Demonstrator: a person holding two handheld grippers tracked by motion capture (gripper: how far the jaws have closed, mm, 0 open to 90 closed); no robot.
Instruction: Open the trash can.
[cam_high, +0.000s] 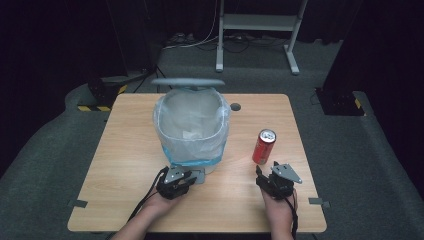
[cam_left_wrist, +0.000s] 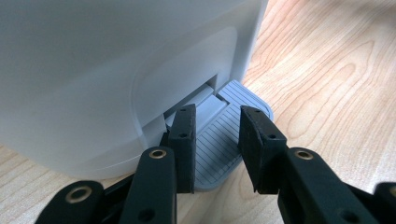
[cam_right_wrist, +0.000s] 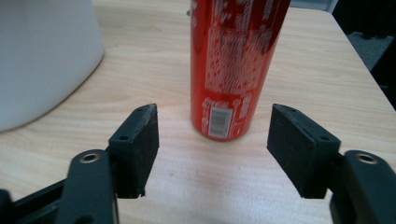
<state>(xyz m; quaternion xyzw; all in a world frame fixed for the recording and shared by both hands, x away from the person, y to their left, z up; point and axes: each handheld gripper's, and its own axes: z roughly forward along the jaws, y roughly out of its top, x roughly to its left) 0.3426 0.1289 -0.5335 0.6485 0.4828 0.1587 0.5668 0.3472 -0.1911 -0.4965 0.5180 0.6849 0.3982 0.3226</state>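
Can stands just beyond open right tongs; left tongs gape over pedal

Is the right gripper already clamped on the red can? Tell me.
No, the right gripper stands open, and the can is beyond its pads, untouched.

Red can bearing a barcode and a small white Coca-Cola script near its base, the white fine print above being too blurred to read
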